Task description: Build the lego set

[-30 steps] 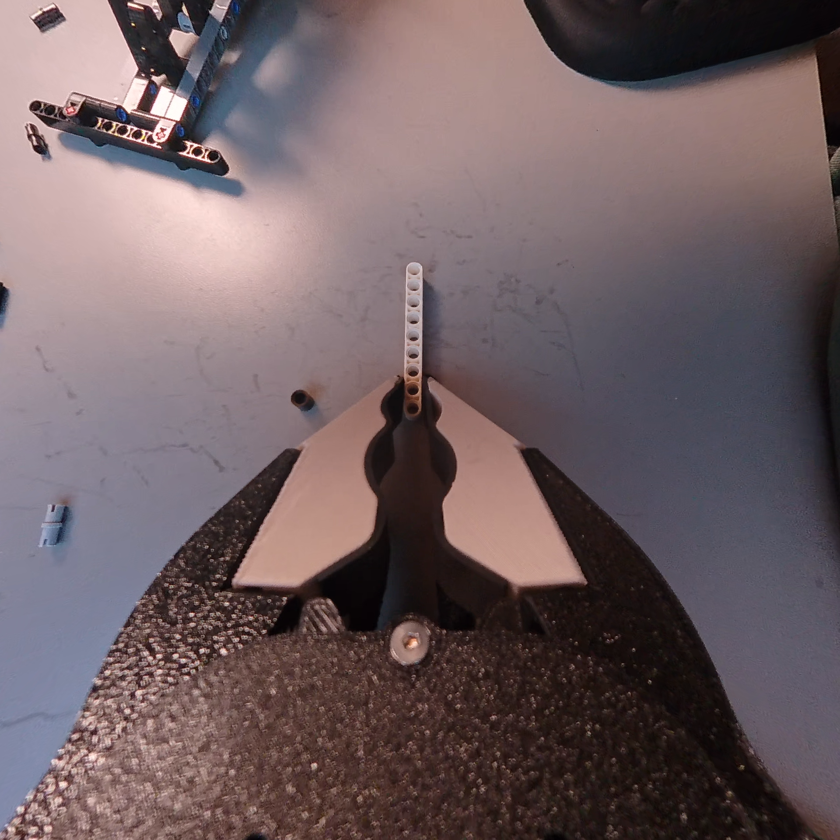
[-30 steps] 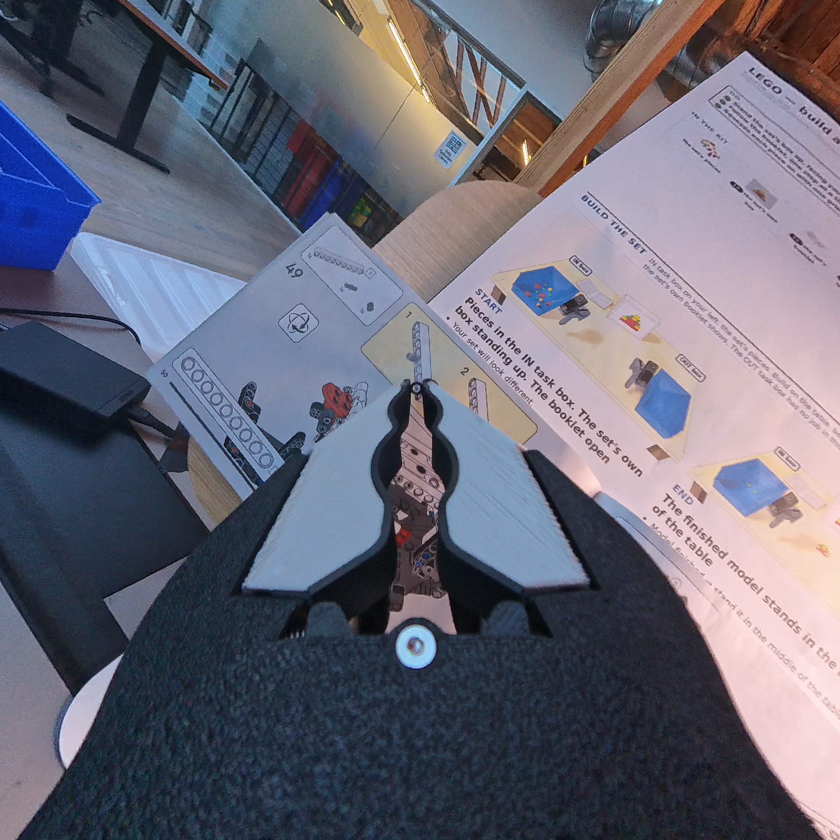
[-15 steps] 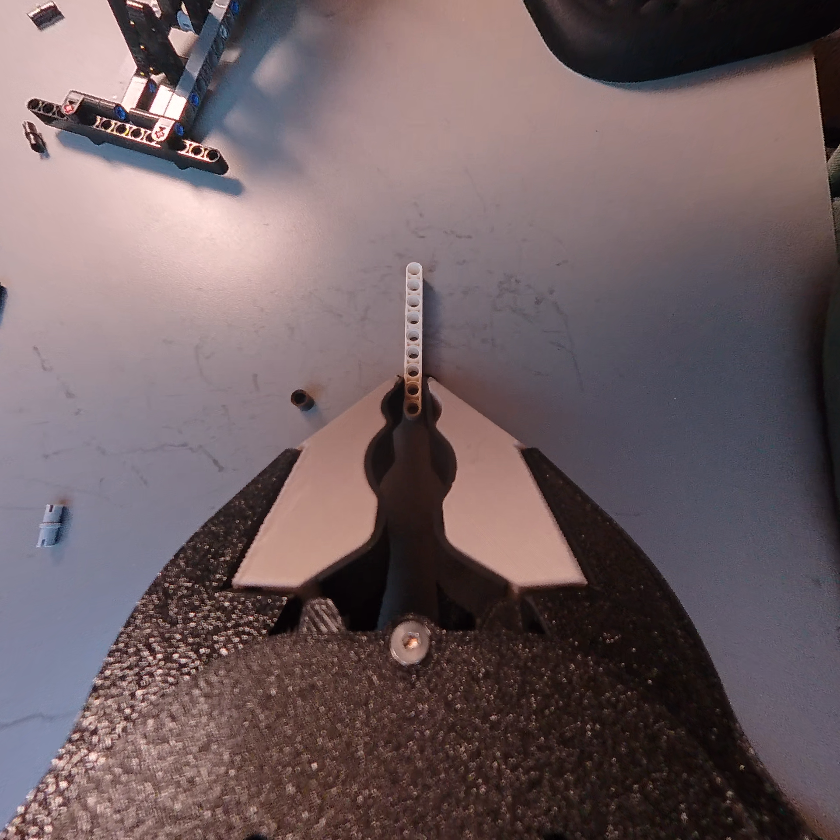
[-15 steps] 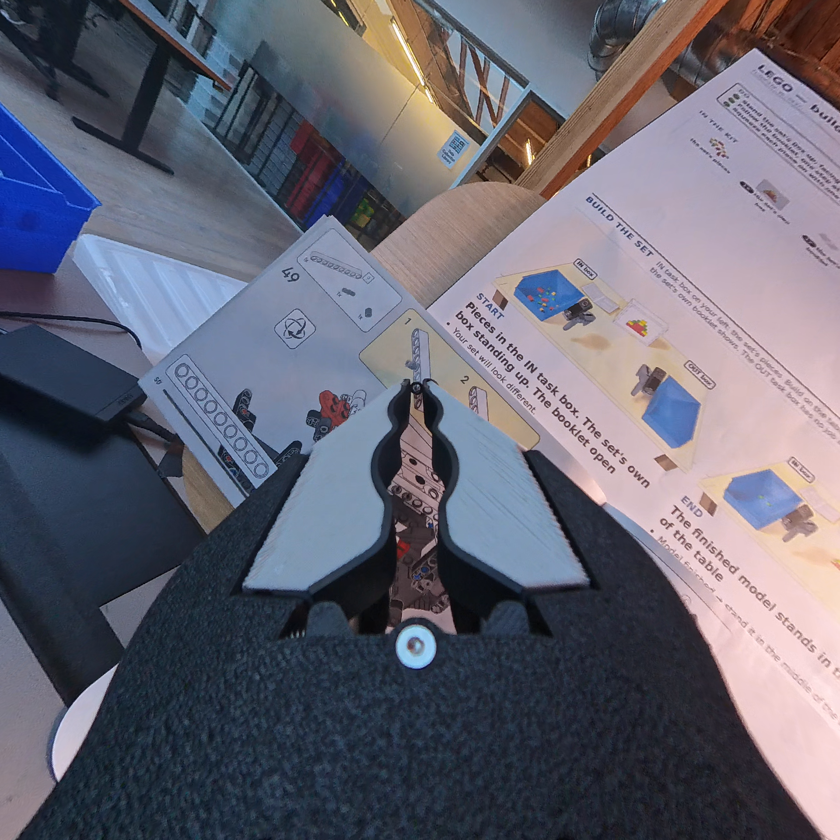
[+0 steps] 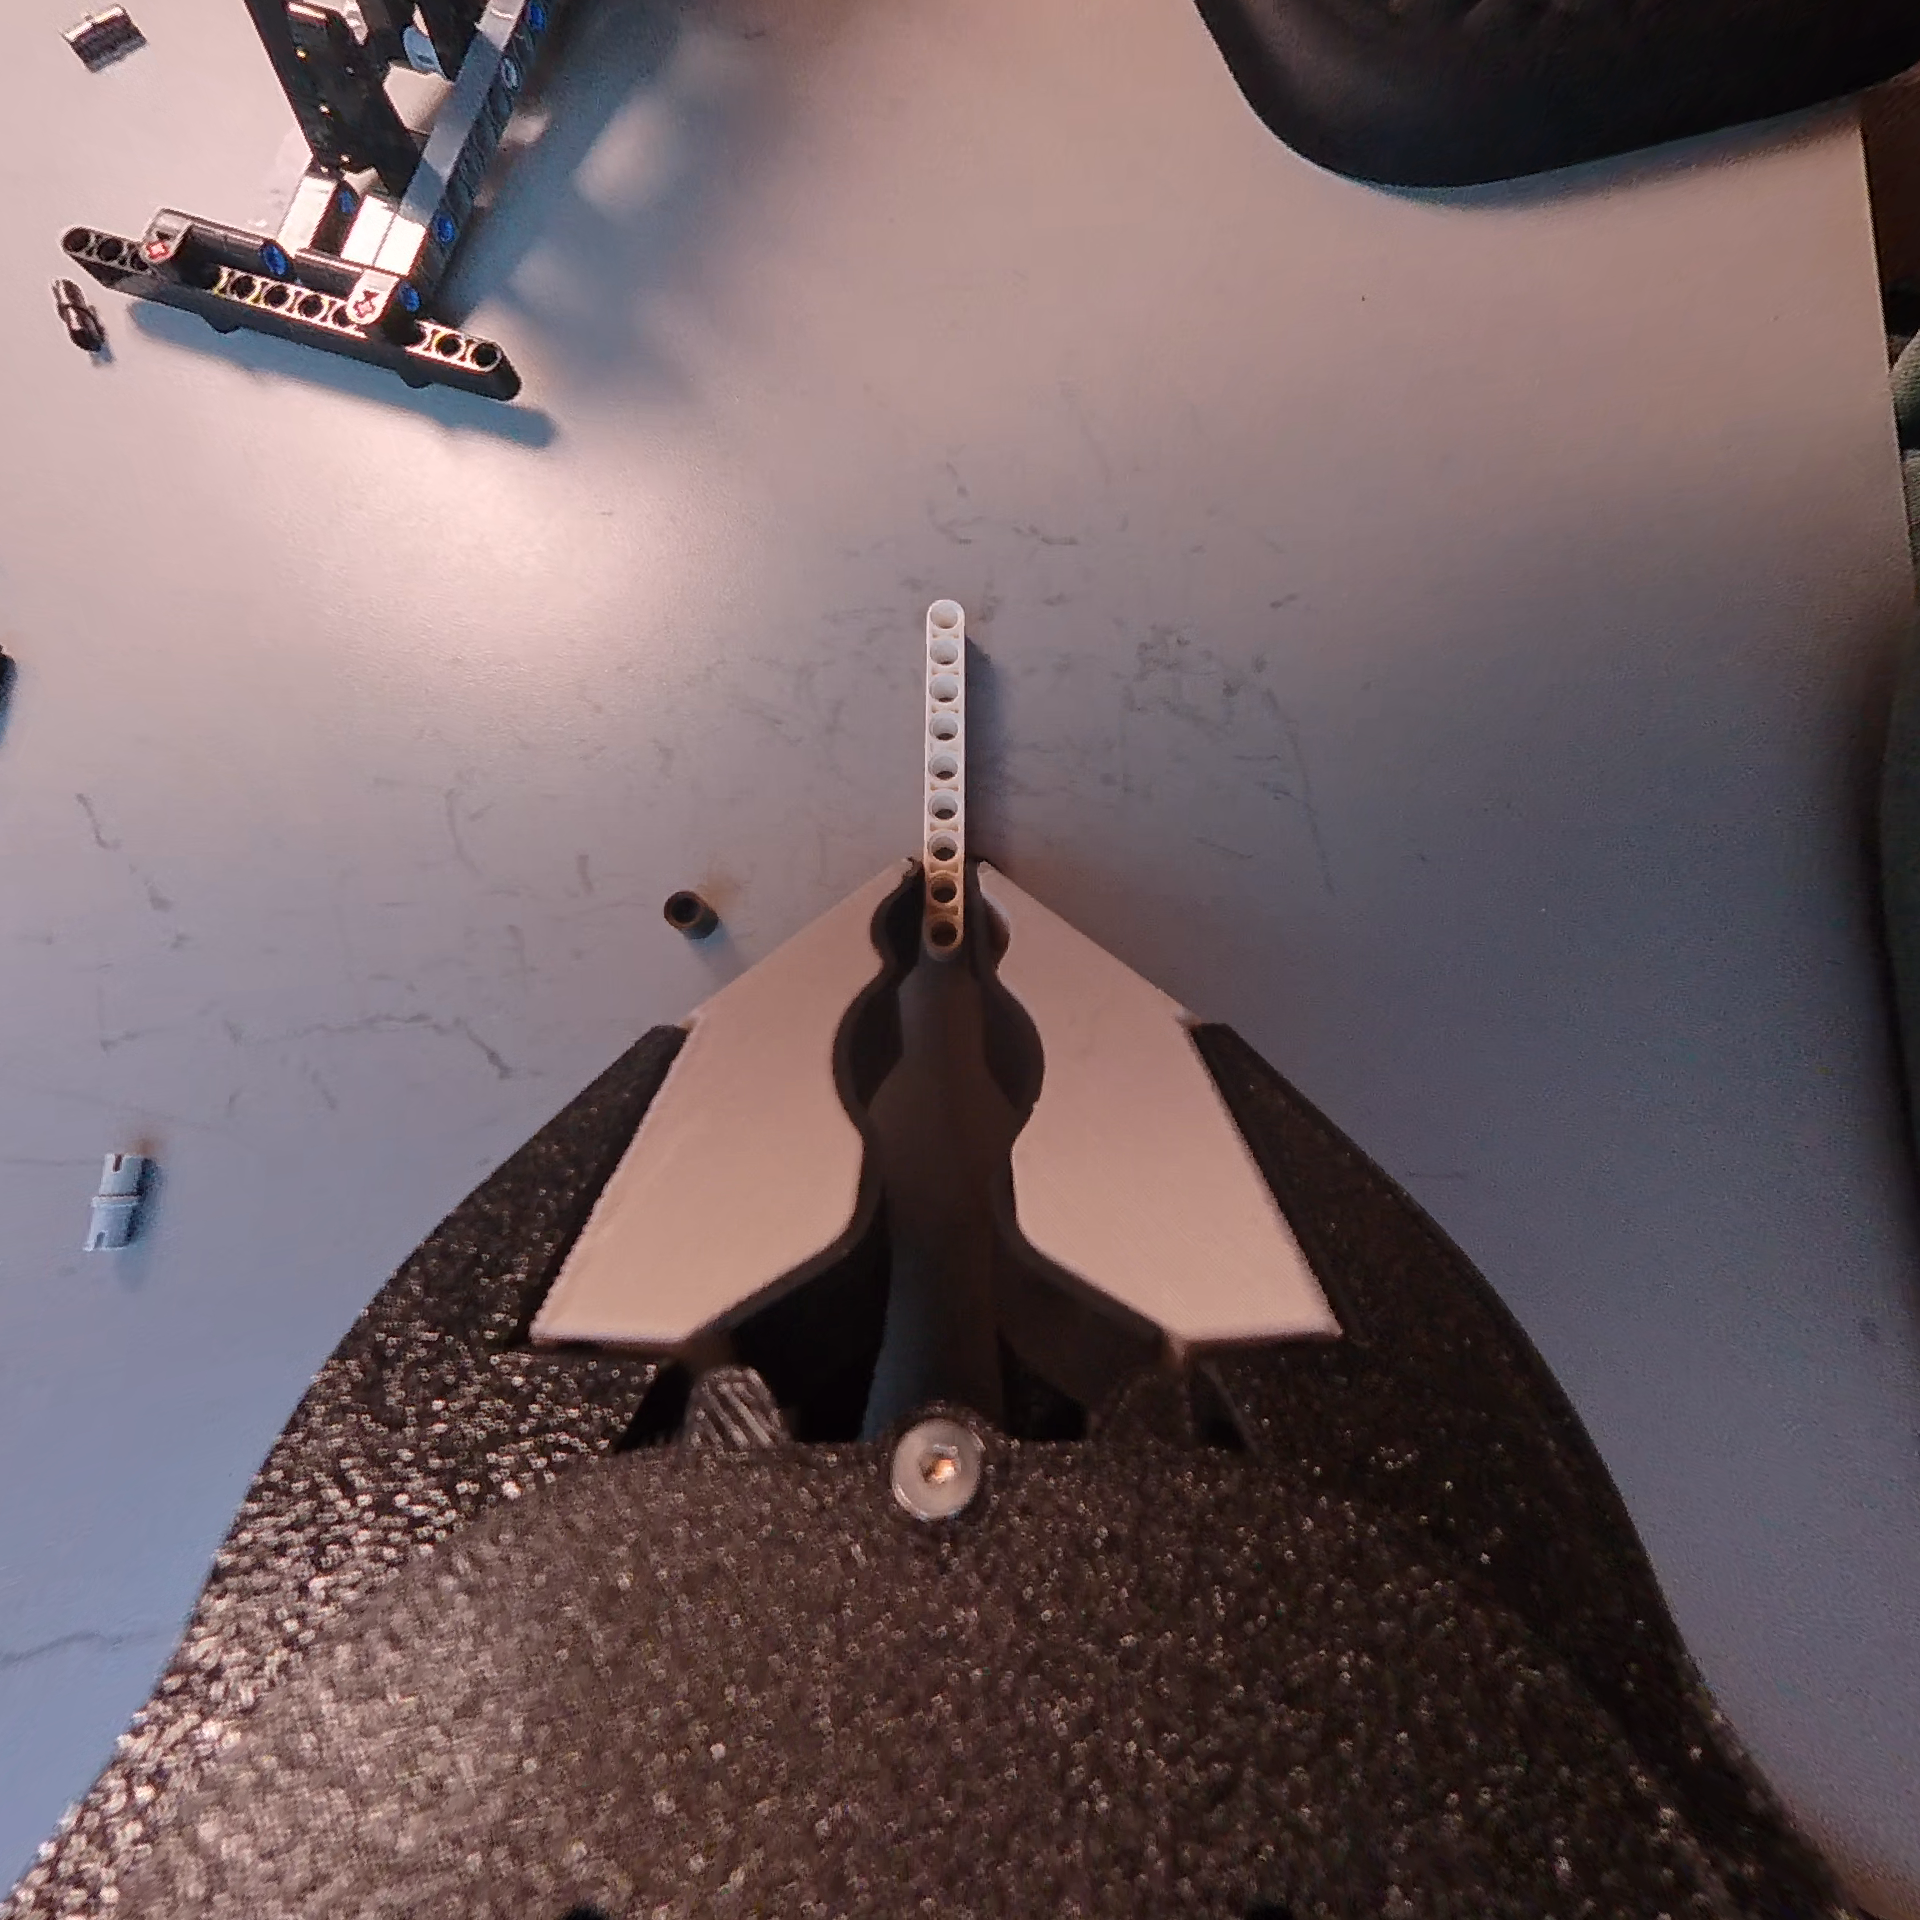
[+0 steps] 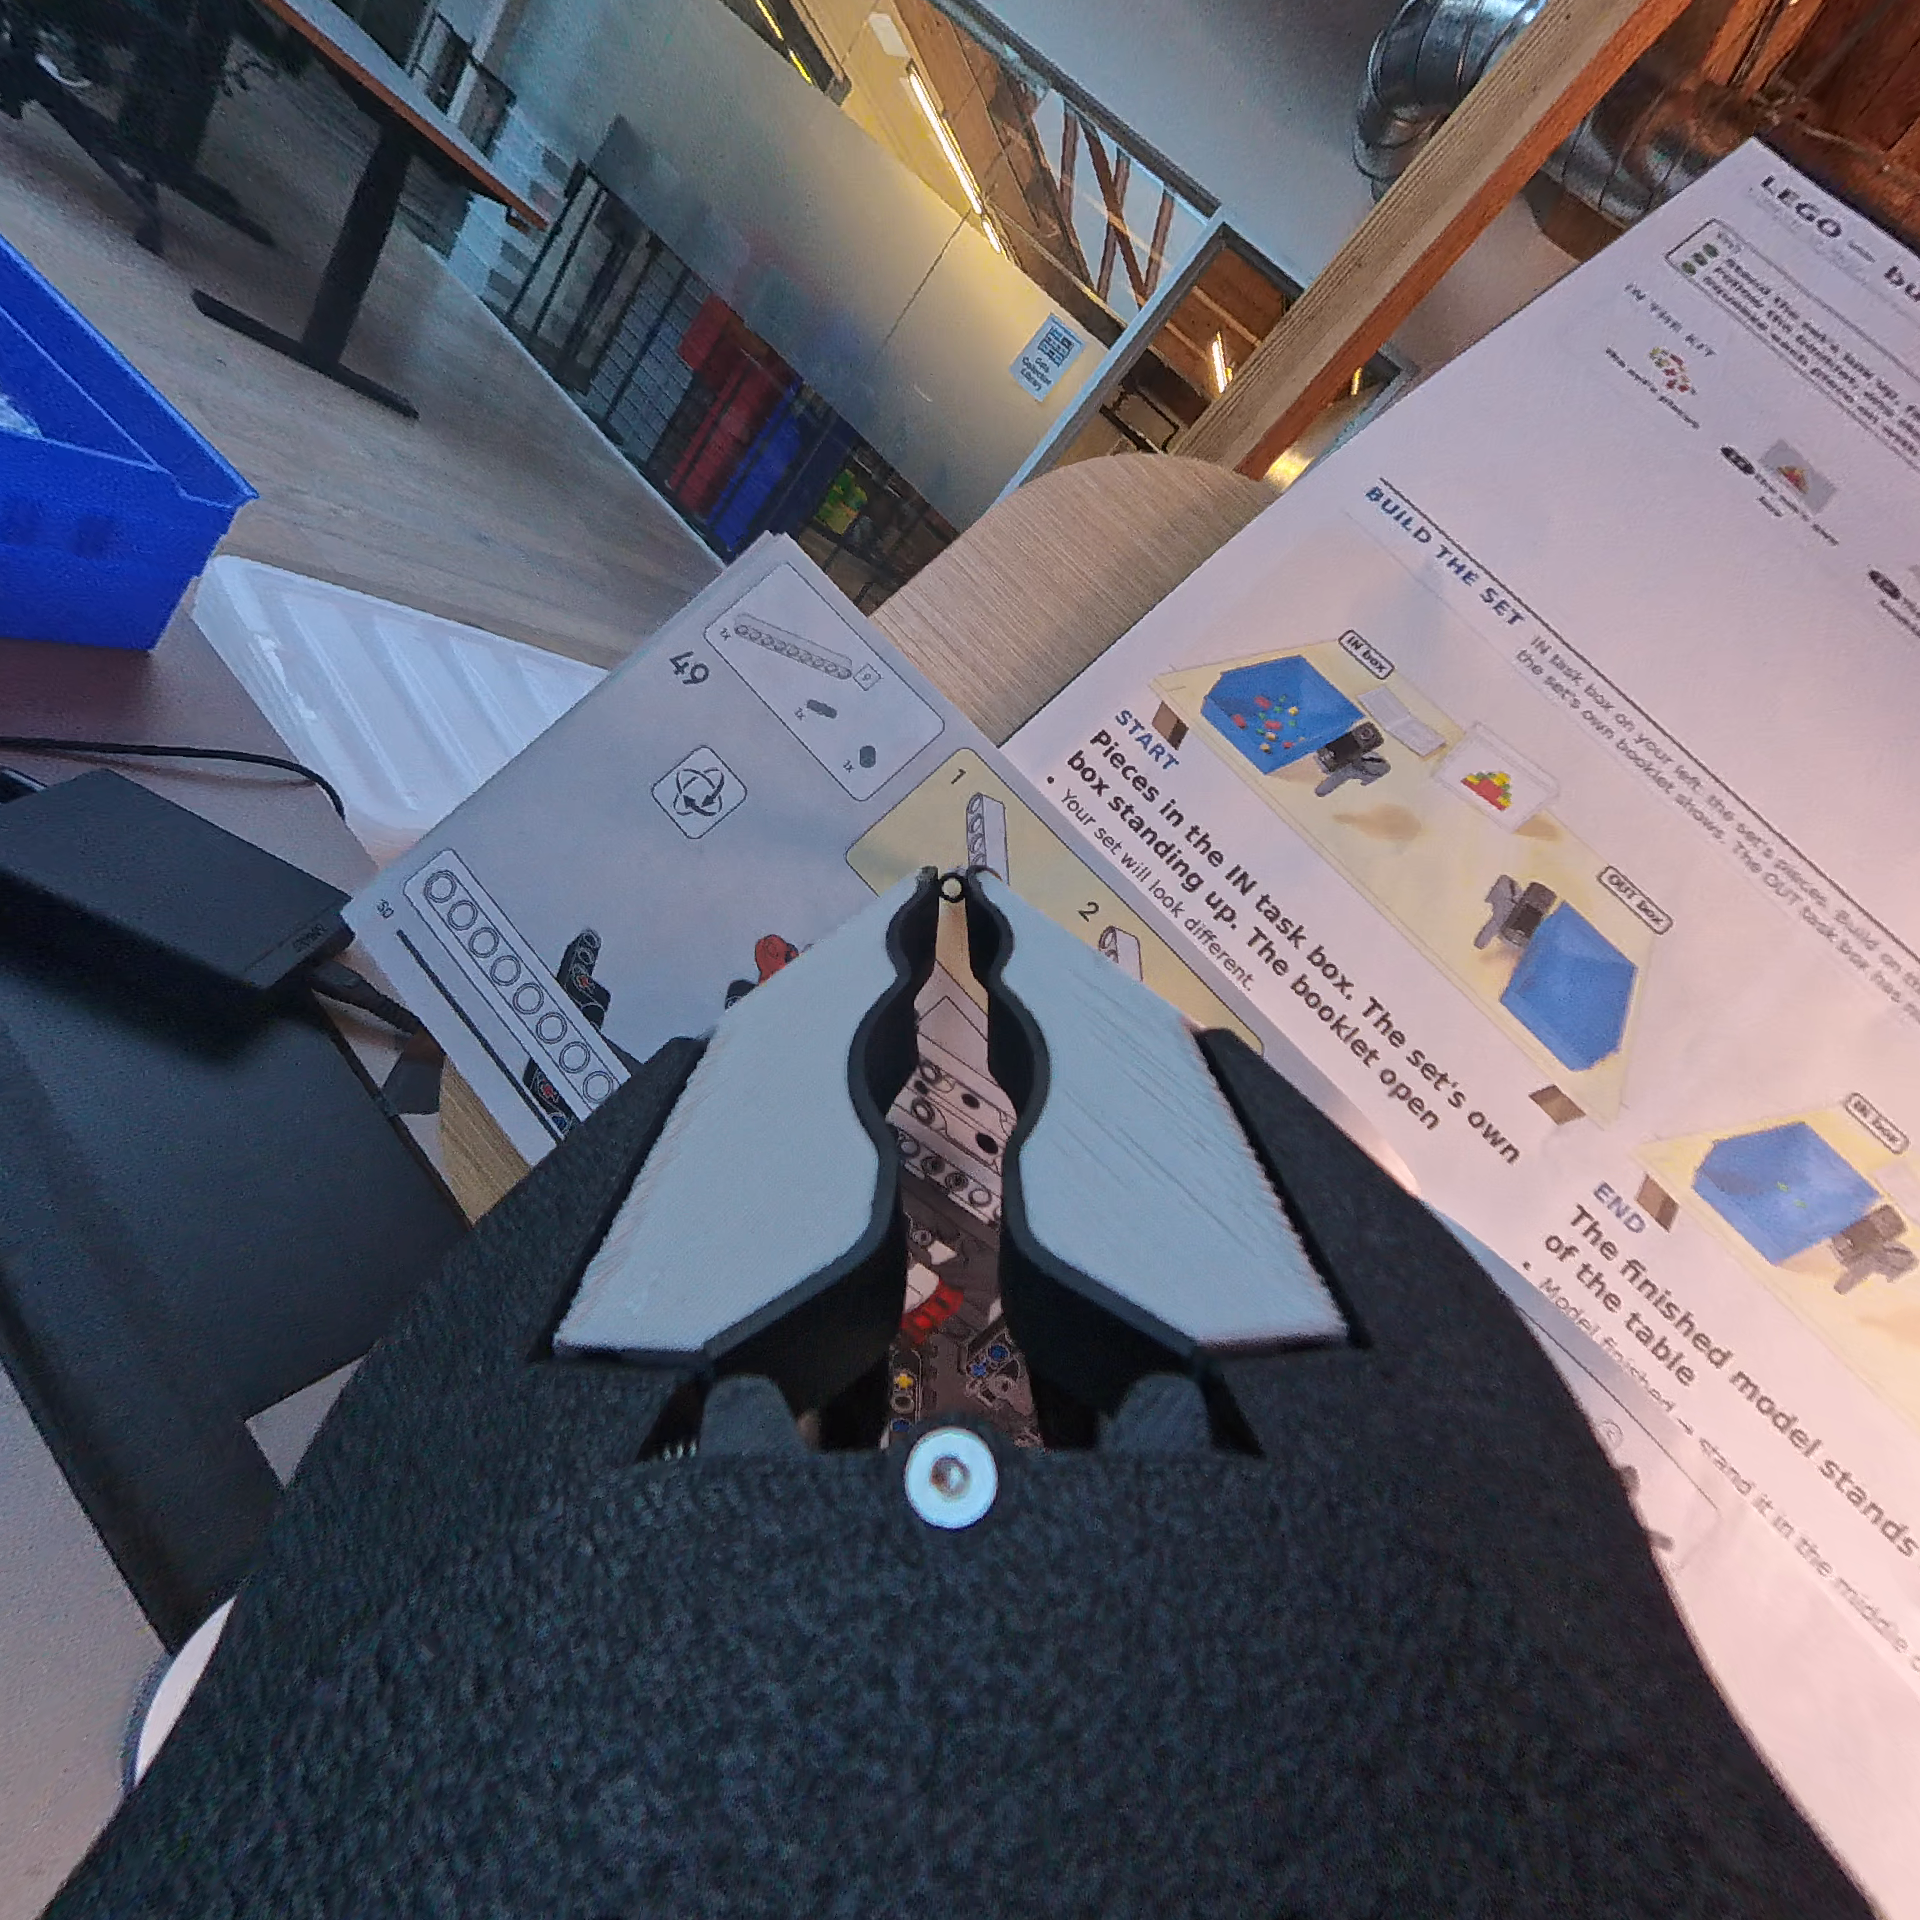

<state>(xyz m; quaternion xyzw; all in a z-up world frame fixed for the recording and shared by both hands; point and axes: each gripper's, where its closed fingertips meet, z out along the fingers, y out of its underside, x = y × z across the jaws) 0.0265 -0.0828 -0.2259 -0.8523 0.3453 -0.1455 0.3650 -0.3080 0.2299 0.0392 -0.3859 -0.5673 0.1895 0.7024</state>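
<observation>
The left wrist view is dim, and the gray table has soft shadows. The white beam drops a thin shadow to its right. The right wrist view is brighter, with glare on the instruction sheet. Edges bend and blur.

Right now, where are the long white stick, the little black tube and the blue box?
long white stick [image 5: 943, 748], left wrist view, mid-beam.
little black tube [image 5: 693, 914], left wrist view, its side.
blue box [image 6: 94, 488], right wrist view, outer wall.

An open-plan office or lab workspace: black-legged standing desks, wire shelving of red and blue storage bins, exposed timber beams, silver ceiling ductwork.
</observation>
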